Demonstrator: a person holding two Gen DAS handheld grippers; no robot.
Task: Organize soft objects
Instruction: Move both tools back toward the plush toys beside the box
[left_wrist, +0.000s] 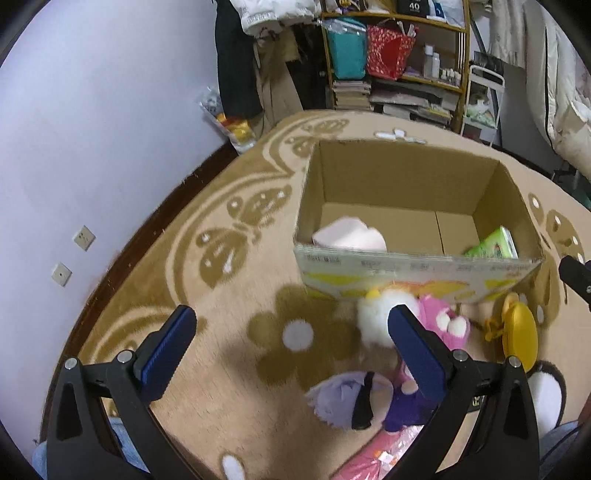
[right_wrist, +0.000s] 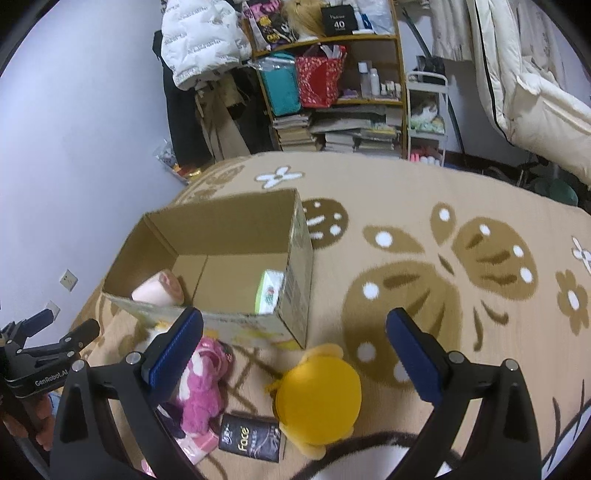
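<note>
An open cardboard box (left_wrist: 413, 173) (right_wrist: 299, 251) stands on the patterned rug. Inside lie a pink soft roll (left_wrist: 351, 234) (right_wrist: 159, 290) and a green-and-white tissue pack (left_wrist: 493, 245) (right_wrist: 269, 291). In front of the box lie a white fluffy toy (left_wrist: 373, 317), a pink plush (left_wrist: 447, 321) (right_wrist: 205, 384), a yellow plush (left_wrist: 519, 332) (right_wrist: 319, 393) and a lavender-haired doll (left_wrist: 347, 398). My left gripper (left_wrist: 291, 332) is open and empty above the rug, left of the toys. My right gripper (right_wrist: 295, 332) is open and empty above the yellow plush.
A black "Face" tissue pack (right_wrist: 251, 437) and pink packets (left_wrist: 369, 461) lie near the front. A black-and-white plush (left_wrist: 546, 398) sits at the right. A shelf (right_wrist: 332, 92) with bags and books, hanging clothes and a wall border the rug.
</note>
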